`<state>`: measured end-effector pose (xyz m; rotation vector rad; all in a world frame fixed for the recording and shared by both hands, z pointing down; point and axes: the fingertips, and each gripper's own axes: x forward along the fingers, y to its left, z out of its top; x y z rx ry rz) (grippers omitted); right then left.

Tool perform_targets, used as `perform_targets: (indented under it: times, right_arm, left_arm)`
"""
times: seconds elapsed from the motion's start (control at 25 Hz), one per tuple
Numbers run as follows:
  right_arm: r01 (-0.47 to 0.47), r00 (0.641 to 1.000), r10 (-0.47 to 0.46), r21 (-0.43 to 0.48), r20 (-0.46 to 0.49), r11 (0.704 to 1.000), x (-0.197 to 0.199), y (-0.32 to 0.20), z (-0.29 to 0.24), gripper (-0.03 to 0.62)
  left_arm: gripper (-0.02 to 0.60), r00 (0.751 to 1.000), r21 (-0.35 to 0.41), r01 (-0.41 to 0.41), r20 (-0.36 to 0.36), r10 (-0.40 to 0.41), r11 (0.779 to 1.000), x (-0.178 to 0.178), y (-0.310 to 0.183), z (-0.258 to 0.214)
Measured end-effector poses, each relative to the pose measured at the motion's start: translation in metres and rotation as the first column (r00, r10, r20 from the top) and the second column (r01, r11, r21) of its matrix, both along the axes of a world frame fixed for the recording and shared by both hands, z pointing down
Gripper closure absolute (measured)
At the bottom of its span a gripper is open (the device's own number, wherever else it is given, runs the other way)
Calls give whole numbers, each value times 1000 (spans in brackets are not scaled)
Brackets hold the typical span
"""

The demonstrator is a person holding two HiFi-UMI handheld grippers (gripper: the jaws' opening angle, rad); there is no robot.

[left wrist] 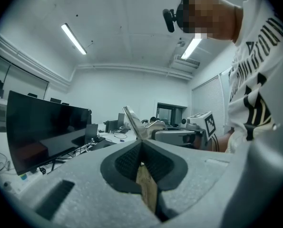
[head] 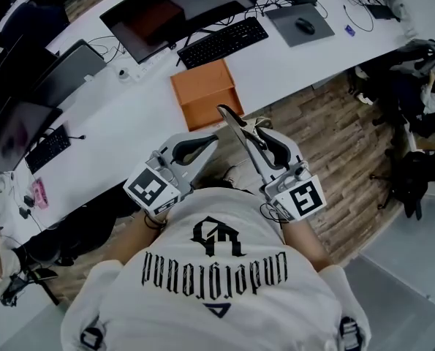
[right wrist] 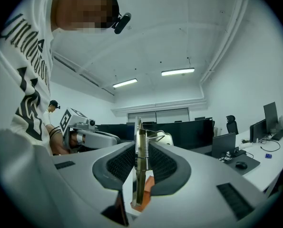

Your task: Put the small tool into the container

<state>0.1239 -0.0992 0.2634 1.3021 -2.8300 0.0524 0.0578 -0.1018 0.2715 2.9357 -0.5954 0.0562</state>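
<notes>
An open orange box (head: 202,93) sits on the white desk (head: 290,64), near its front edge. My right gripper (head: 263,133) is shut on a slim metal tool (head: 240,139) with a spring; the tool's tip sticks out toward the box. In the right gripper view the tool (right wrist: 140,165) stands upright between the pads of my right gripper (right wrist: 141,148), and a bit of the orange box (right wrist: 149,186) shows below. My left gripper (head: 213,140) is shut with nothing in it, close beside the tool. Its pads meet in the left gripper view (left wrist: 141,145), where the tool (left wrist: 132,121) shows beyond.
A keyboard (head: 224,41), a dark monitor (head: 166,13), and a grey mat with a mouse (head: 303,25) lie behind the box. A second keyboard (head: 49,148) is at the left. Wood floor (head: 327,137) runs between me and the desk; dark chairs and bags (head: 411,174) stand at the right.
</notes>
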Motion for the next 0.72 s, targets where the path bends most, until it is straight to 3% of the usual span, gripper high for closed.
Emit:
perform_targets:
  times: [0.36,0.72]
  right_arm:
    - [53,999,-53,-25,3,998,45,-10,13,503]
    - [99,995,-99,-47,2,994,42,-38,23,503]
  left_arm:
    - [566,996,-22,85,5,-85,996,34,-8,11]
    - [566,988,-42,157,6,-157,987,19,-25,21]
